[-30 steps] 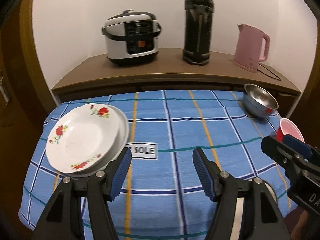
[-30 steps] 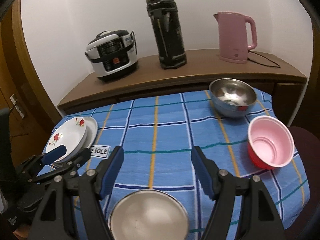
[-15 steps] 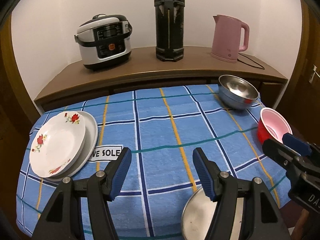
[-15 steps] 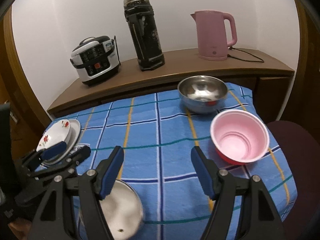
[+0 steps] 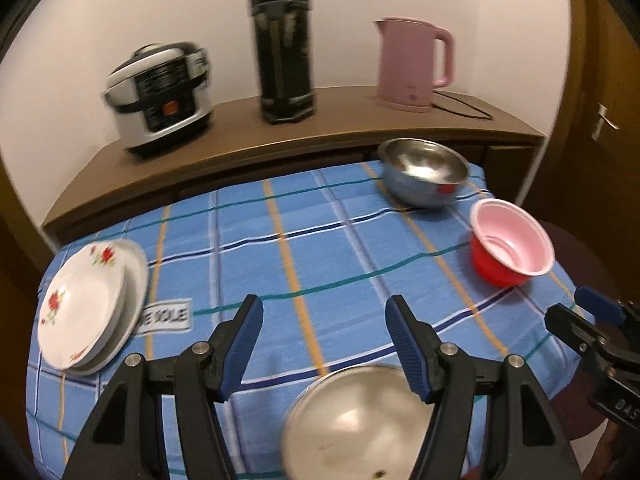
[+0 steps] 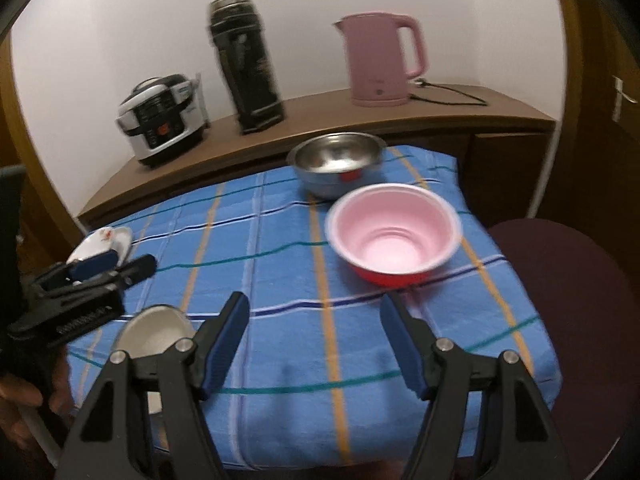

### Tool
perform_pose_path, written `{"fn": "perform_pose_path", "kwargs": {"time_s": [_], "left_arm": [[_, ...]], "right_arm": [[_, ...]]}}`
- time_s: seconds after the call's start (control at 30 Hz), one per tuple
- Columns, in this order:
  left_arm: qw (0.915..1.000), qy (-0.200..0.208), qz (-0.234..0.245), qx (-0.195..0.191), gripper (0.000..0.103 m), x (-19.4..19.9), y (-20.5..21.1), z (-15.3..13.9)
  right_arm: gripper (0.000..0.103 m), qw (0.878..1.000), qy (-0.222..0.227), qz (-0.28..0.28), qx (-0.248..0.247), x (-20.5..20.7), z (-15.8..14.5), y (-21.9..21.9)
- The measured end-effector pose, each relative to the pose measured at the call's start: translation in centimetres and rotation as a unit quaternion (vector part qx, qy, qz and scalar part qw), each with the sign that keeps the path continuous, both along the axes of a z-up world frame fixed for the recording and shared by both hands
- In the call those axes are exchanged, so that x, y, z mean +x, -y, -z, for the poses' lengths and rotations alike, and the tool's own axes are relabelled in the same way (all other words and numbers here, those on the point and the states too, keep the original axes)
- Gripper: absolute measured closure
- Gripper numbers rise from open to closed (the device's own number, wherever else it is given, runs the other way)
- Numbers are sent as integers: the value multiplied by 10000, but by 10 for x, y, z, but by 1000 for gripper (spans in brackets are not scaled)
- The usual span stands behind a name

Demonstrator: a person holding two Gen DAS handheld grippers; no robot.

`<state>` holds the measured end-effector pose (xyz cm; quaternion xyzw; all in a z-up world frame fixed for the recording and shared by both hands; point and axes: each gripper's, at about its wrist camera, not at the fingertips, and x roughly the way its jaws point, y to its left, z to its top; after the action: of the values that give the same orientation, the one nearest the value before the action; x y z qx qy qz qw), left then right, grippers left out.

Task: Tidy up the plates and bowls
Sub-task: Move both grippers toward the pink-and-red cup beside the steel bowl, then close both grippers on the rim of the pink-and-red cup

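Observation:
A white flowered plate (image 5: 82,304) lies on a steel plate at the table's left edge; it also shows in the right wrist view (image 6: 102,242). A flat steel plate (image 5: 356,420) lies at the near edge, just under my open left gripper (image 5: 324,344); the right wrist view shows that plate too (image 6: 154,332). A steel bowl (image 5: 422,172) (image 6: 338,164) stands at the far right. A pink-lined red bowl (image 5: 510,248) (image 6: 394,238) stands ahead of my open, empty right gripper (image 6: 314,344).
The table wears a blue checked cloth (image 5: 312,256). Behind it a wooden sideboard (image 5: 248,136) carries a rice cooker (image 5: 160,96), a black thermos (image 5: 284,44) and a pink kettle (image 5: 412,64). A dark round chair seat (image 6: 568,288) stands to the right.
Both views have swung right. The left gripper left the flowered plates and now hangs over the near steel plate. The right gripper has come closer to the pink bowl. Both stay open.

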<state>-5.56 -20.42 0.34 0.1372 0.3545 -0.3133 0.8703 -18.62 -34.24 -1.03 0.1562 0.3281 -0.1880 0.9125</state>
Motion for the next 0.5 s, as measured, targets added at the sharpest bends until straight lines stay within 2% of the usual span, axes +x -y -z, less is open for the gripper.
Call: {"fn": "perform_pose_path", "kwargs": {"time_s": [0.13, 0.27, 0.5], "left_arm": [[9992, -40, 397, 70, 37, -8, 36, -6], [9978, -18, 639, 170, 37, -13, 74, -13], [9970, -238, 713, 190, 37, -10, 118, -13]], "right_arm": [[37, 9993, 11, 382, 33, -14, 1, 27], [43, 9972, 45, 737, 72, -19, -1, 58], [43, 9952, 8, 961, 199, -12, 0, 99]]}}
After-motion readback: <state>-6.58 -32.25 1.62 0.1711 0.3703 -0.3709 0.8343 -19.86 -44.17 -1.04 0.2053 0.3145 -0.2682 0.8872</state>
